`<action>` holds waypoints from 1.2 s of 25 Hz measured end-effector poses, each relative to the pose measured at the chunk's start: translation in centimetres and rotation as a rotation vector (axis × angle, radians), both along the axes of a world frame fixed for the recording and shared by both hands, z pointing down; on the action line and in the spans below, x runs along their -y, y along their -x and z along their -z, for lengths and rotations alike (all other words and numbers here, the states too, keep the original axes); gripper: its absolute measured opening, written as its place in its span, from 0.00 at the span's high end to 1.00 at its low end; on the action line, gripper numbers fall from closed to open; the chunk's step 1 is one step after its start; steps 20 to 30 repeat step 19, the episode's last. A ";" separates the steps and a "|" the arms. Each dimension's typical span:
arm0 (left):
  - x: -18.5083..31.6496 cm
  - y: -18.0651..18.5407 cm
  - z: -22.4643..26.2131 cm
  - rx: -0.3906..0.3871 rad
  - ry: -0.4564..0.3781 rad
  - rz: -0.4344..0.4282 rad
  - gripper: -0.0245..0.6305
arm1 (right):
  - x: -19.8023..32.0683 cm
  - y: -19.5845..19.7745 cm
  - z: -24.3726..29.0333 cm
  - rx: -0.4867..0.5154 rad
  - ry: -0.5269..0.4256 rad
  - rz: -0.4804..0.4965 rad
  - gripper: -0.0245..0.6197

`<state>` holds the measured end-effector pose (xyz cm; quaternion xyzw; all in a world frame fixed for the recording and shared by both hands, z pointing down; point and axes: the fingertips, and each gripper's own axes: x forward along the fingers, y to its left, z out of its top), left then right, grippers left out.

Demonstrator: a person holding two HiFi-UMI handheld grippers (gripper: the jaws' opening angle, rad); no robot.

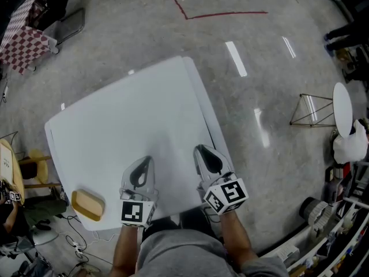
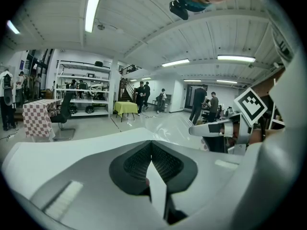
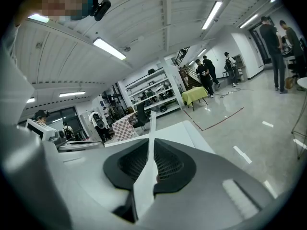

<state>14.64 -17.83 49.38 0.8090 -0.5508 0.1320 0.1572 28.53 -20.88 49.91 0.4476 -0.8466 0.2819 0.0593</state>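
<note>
A large white sheet (image 1: 132,120) covers a table, with a long fold running down its right side. My left gripper (image 1: 144,161) lies on the sheet's near edge, and my right gripper (image 1: 203,152) sits beside it to the right. In the left gripper view the left gripper (image 2: 151,145) is shut, with a thin strip of the white sheet (image 2: 158,188) pinched between its dark pads. The right gripper (image 3: 152,143) is likewise shut on an edge of the white sheet (image 3: 145,178), which stands up between its pads.
A tan block (image 1: 87,205) lies at the table's near left corner. A checkered cloth (image 1: 23,42) hangs at far left. A wire stand (image 1: 311,111) and a round white table (image 1: 342,108) stand to the right, and red tape (image 1: 225,14) marks the floor beyond.
</note>
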 end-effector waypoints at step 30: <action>-0.2 -0.2 1.0 0.004 -0.009 -0.001 0.95 | -0.7 -0.3 0.7 0.004 -0.017 -0.011 0.91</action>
